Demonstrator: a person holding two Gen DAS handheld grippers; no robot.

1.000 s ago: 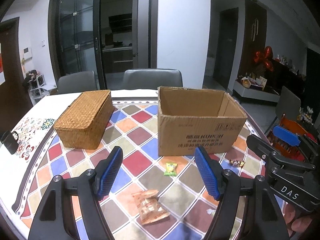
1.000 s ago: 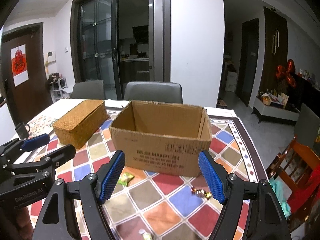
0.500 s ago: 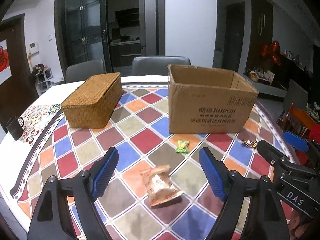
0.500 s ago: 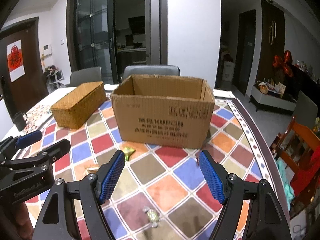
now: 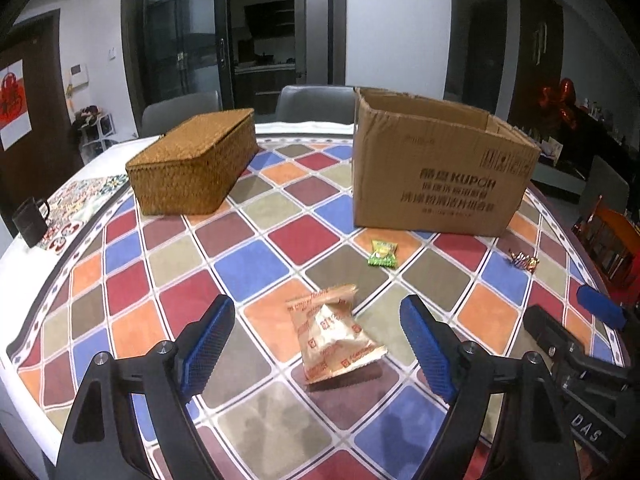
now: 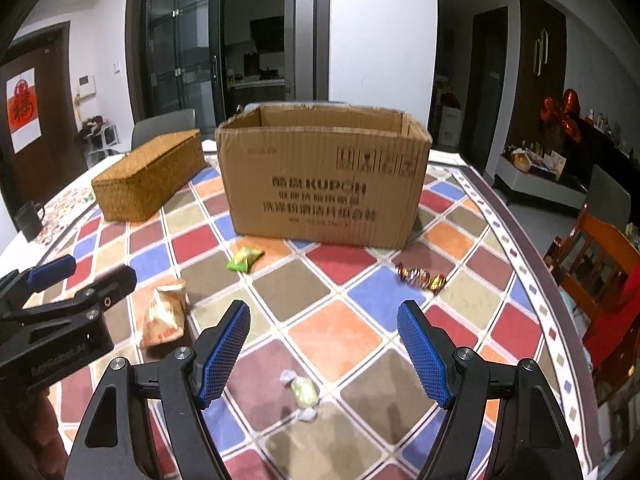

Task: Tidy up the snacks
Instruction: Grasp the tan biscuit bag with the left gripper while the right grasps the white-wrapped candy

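An orange snack packet [image 5: 334, 336] lies on the checkered table [image 5: 256, 208] between the wide, empty jaws of the left gripper [image 5: 316, 340]. The right gripper [image 6: 324, 350], also wide and empty, hovers over a wrapped candy [image 6: 302, 392]. Beyond stand an open cardboard box [image 6: 324, 184] and a wicker box [image 5: 192, 164], then grey chairs [image 5: 180, 112] and glass doors [image 6: 180, 52].

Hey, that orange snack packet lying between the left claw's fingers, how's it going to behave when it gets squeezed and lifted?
The orange snack packet looks puffed and crinkled, so it will probably give and crumple under the pads. It seems light for its size. Its glossy film may slip, so gripping near the middle seems safer.
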